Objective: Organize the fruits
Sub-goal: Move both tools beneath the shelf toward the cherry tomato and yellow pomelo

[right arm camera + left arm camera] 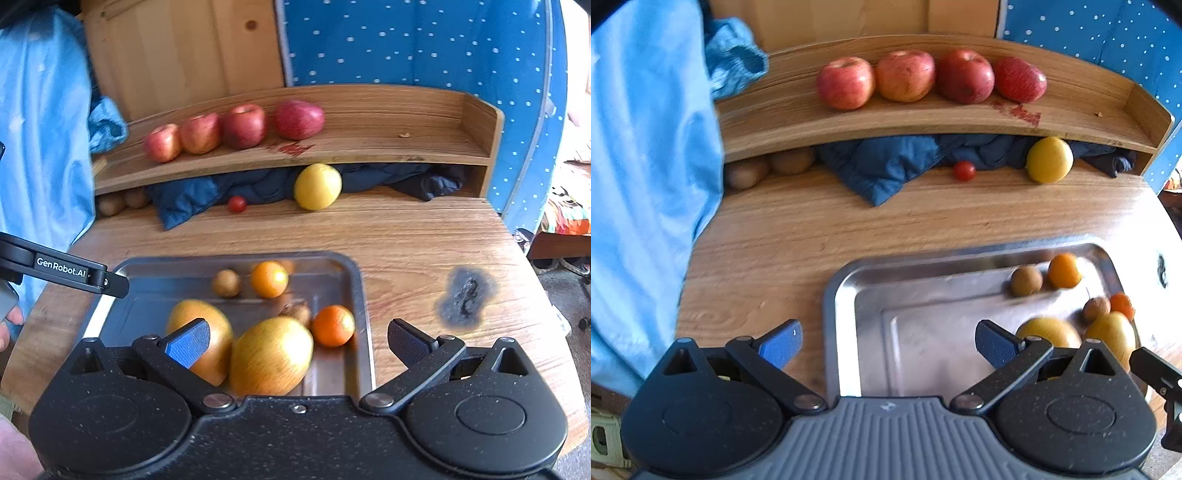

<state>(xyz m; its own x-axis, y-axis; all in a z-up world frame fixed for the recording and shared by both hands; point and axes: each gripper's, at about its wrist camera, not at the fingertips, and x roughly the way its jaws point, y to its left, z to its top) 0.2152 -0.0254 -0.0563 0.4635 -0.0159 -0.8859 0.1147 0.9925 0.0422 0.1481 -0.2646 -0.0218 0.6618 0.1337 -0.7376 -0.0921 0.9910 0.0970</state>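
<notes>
A steel tray [842, 295] [364, 295] on the wooden desk holds two large yellow fruits [271, 356] [1049, 332], two oranges [269, 279] [1064, 270] and small brown fruits [226, 283] [1027, 280]. Several red apples [905, 75] [243, 125] line the raised shelf. On the desk under the shelf lie a yellow fruit [1049, 159] [317, 186], a cherry tomato [964, 170] [236, 204] and brown kiwis [768, 166] [122, 201]. My left gripper [888, 341] is open over the tray's left end. My right gripper [295, 341] is open above the tray's right side, holding nothing.
A dark blue cloth [886, 162] [207, 195] is bunched under the shelf. A light blue sleeve [646, 166] [40, 129] fills the left. The desk carries a dark burn mark [465, 297] right of the tray. A red stain [1019, 110] marks the shelf.
</notes>
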